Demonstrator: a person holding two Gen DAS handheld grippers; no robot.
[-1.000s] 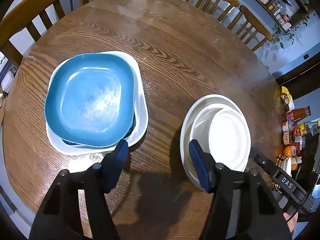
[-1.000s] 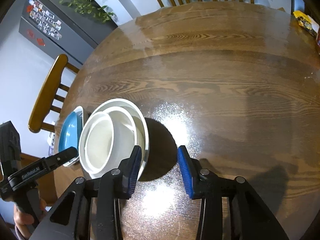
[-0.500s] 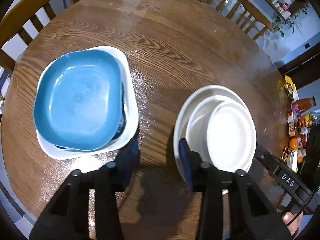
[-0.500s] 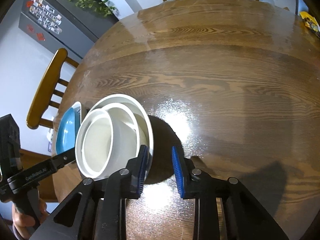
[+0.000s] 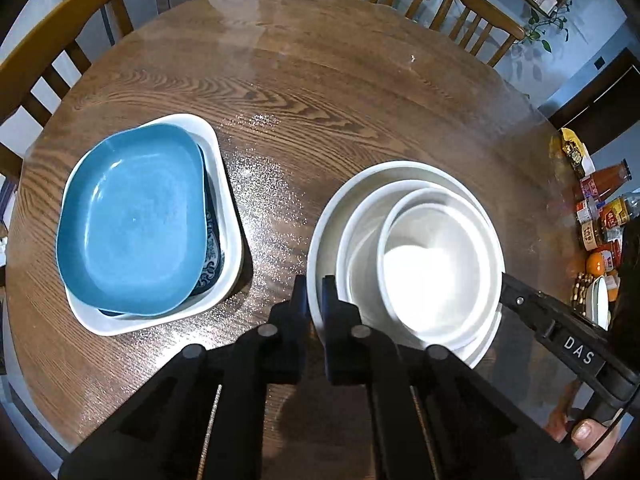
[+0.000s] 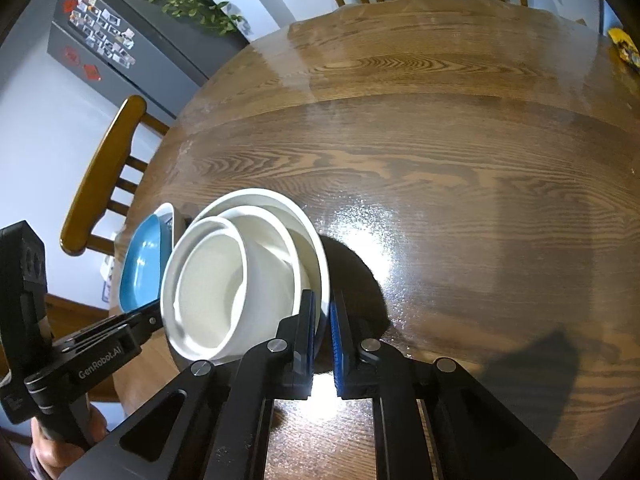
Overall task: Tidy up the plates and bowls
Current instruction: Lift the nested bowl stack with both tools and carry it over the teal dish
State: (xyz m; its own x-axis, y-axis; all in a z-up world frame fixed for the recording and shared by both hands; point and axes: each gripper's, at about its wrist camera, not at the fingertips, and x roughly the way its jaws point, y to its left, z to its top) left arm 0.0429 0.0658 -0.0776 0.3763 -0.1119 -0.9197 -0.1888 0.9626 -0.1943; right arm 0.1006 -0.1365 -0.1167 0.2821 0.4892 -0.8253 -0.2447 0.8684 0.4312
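gripping the rim of the white plate (image 5: 320, 216) from opposite sides, the left gripper (image 5: 315, 300) and right gripper (image 6: 325, 320) both have their jaws clenched on it. two white bowls (image 5: 436, 256) sit nested on that plate, on the round wooden counter (image 5: 320, 100). left of the plate, well apart, a blue dish (image 5: 132, 224) tops one patterned dish and one white square dish (image 5: 224, 176), three stacked

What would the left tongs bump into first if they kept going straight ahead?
Nothing new at first: the left tongs are already shut on the near rim of the big white bowl. Pushed on, they would probably just shove that bowl, with the smaller bowls nested inside, across the table.
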